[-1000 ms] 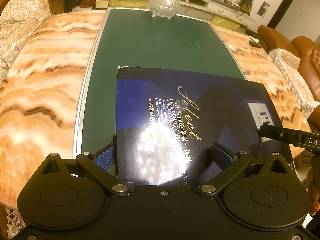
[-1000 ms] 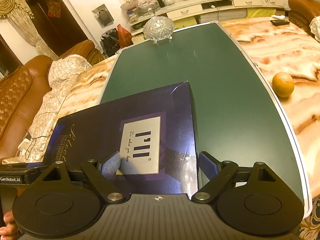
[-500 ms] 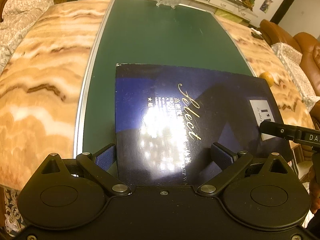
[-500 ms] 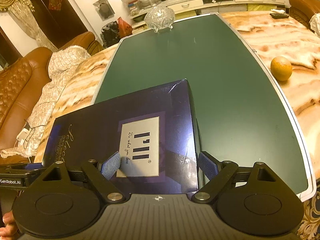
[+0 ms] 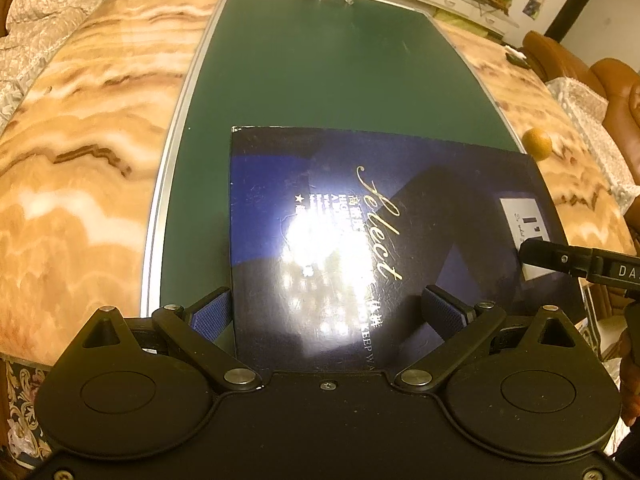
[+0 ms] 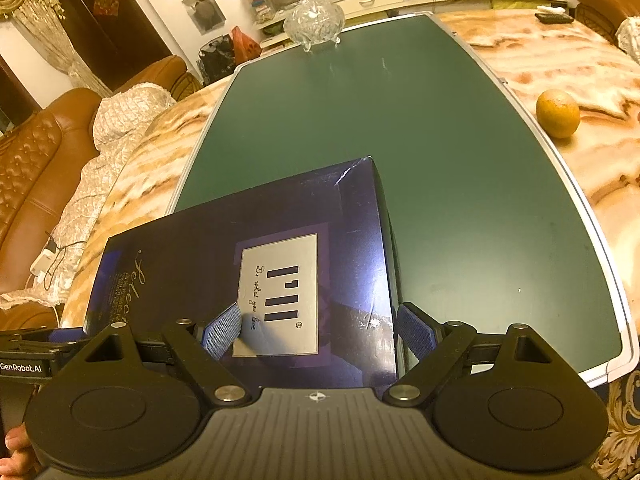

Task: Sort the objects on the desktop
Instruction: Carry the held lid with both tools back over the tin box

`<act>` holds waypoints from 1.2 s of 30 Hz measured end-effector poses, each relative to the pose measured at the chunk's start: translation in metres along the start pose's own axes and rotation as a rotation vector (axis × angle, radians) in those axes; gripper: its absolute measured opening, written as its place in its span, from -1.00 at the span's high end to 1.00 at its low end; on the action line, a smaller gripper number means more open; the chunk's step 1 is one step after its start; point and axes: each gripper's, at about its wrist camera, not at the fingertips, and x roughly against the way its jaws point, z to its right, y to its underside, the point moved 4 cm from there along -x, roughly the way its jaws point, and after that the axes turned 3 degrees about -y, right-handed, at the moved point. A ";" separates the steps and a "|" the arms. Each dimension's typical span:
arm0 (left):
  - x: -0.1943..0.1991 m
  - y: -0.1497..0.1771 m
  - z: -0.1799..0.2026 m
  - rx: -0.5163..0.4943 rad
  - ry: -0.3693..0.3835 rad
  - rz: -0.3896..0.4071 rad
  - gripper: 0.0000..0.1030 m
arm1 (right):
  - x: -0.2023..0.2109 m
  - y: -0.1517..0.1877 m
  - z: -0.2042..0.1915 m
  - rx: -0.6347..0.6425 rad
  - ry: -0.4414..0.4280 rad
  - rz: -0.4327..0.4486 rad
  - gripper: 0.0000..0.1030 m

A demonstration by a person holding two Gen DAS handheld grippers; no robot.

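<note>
Your left gripper [image 5: 328, 312] was spread wide over the near end of the dark blue box [image 5: 384, 240], its two blue pads level with the box's near portion: the left pad [image 5: 210, 316] sat just outside the box's left edge, and the right pad [image 5: 442, 312] lay over the glossy lid. Whether either pad touched the cardboard could not be told. Your right gripper [image 6: 318, 328] was likewise spread, with its left pad [image 6: 222, 332] over the silver label [image 6: 278, 294] on the lid and its right pad [image 6: 416, 334] just past the box's right side wall.

The box lay flat on the green mat [image 5: 332, 76] that ran down the middle of the marble table [image 5: 80, 148], filling the mat's near end. In the left wrist view it stretched from the centre toward 3 o'clock, with gold script across the lid and a bright glare on it. An arm of your right gripper [image 5: 576, 260] reached in over the label at 3 o'clock.

A glass bowl [image 6: 314, 24] stood on the far end of the mat at 12 o'clock. An orange [image 6: 558, 114] rested on the marble at about 2 o'clock in the right wrist view, just beside the mat's metal edge and well apart from the box.
</note>
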 end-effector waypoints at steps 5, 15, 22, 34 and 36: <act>-0.006 -0.002 0.000 0.000 -0.006 -0.005 -0.95 | -0.005 -0.001 0.002 -0.003 0.005 -0.001 -0.72; -0.020 -0.006 -0.002 -0.002 -0.016 -0.016 -0.96 | -0.019 -0.004 0.009 -0.010 0.006 -0.014 -0.71; -0.026 -0.006 -0.004 0.009 -0.016 -0.021 -0.96 | -0.027 -0.003 0.011 -0.013 0.010 -0.020 -0.71; -0.034 -0.003 -0.003 -0.004 -0.024 -0.026 -0.97 | -0.034 0.002 0.018 -0.030 0.009 -0.030 -0.69; -0.037 -0.002 -0.004 -0.004 -0.025 -0.031 -0.97 | -0.035 0.003 0.018 -0.028 0.012 -0.032 -0.69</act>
